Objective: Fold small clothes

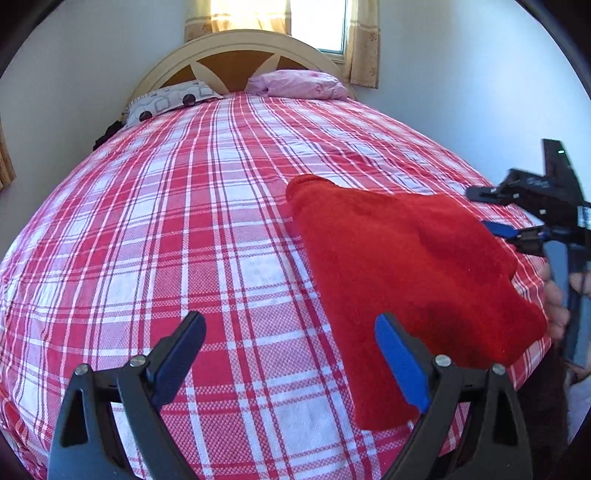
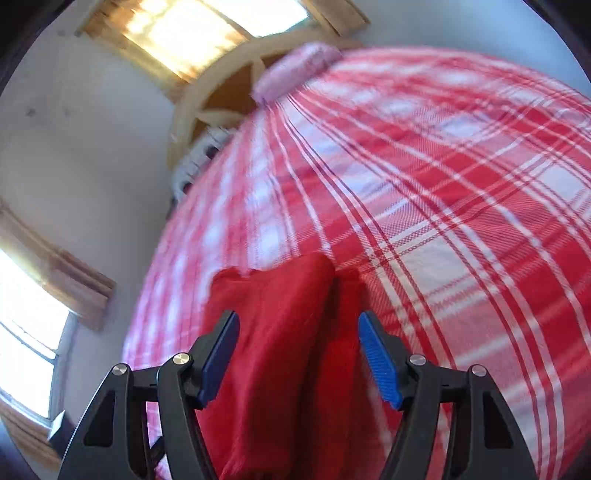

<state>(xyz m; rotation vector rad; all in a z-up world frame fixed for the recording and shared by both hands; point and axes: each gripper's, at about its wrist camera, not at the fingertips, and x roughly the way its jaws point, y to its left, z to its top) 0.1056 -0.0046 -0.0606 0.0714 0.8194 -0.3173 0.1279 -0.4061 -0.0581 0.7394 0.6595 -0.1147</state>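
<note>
A red folded cloth (image 1: 410, 277) lies on the red and white plaid bed (image 1: 184, 229) near its front right corner. My left gripper (image 1: 290, 354) is open and empty above the bed, just left of the cloth's near edge. My right gripper (image 1: 484, 210) shows at the right edge of the left wrist view, over the cloth's right side. In the right wrist view the right gripper (image 2: 299, 354) is open, tilted, with the red cloth (image 2: 280, 332) between and below its fingers; contact with it cannot be told.
A patterned pillow (image 1: 170, 103) and a pink pillow (image 1: 299, 83) lie by the headboard (image 1: 232, 55). A curtained window (image 1: 280, 18) is behind it. White walls flank the bed; the bed's right edge (image 1: 532, 354) is close to the cloth.
</note>
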